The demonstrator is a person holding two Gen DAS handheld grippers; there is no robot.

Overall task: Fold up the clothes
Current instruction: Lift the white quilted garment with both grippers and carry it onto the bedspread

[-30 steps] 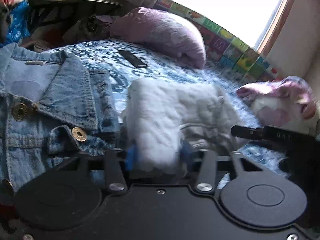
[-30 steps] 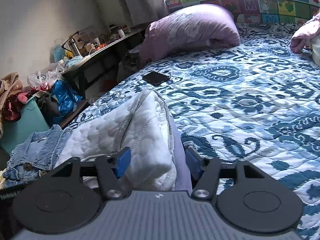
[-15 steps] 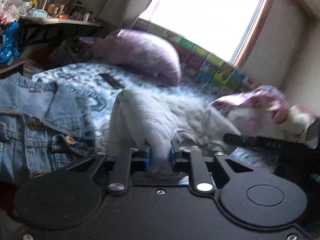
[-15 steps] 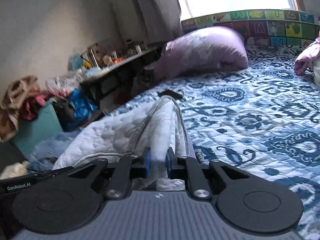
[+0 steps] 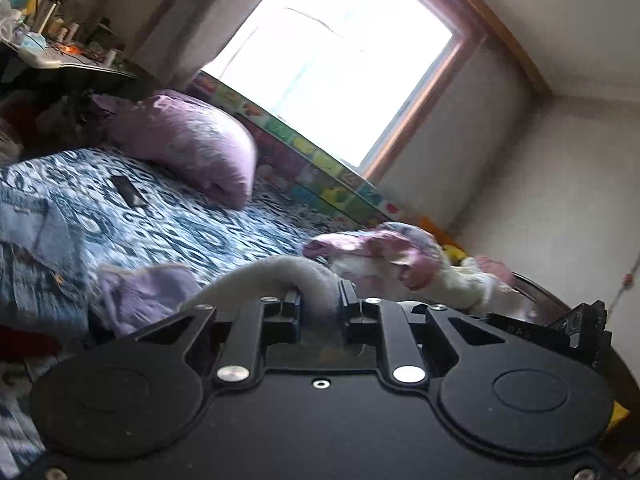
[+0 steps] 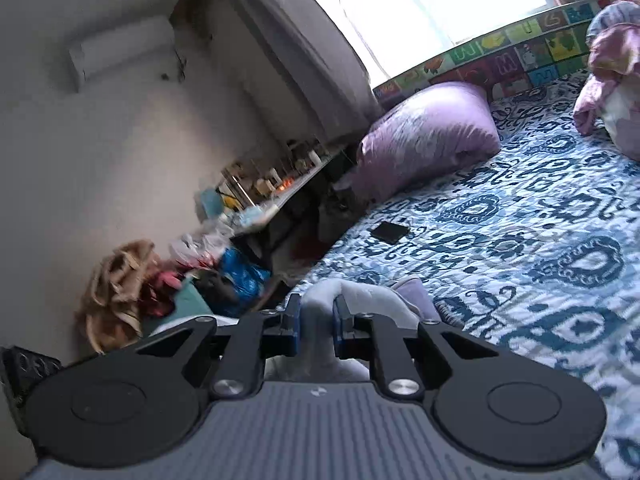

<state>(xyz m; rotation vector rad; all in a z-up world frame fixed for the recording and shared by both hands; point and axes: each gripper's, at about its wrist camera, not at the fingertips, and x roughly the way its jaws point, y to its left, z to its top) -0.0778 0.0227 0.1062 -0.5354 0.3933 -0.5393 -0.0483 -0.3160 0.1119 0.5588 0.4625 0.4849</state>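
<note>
A white quilted garment (image 5: 276, 276) with a lilac lining (image 5: 148, 292) hangs lifted above the bed. In the left wrist view my left gripper (image 5: 319, 306) is shut on a bunched edge of it. The same garment (image 6: 360, 296) shows in the right wrist view, where my right gripper (image 6: 316, 318) is shut on another bunch of its edge. Most of the cloth hangs below both grippers, out of sight. A blue denim jacket (image 5: 36, 264) lies on the bed to the left.
The bed has a blue patterned quilt (image 6: 540, 248), a purple pillow (image 6: 428, 132) and a black phone (image 6: 390, 232). A pink and white heap of bedding (image 5: 400, 264) lies at the right. A cluttered shelf (image 6: 272, 196) and bags (image 6: 240, 276) stand left of the bed.
Both grippers closed onto the white garment and rose with it off the bed. The views tilted up toward the window and wall.
</note>
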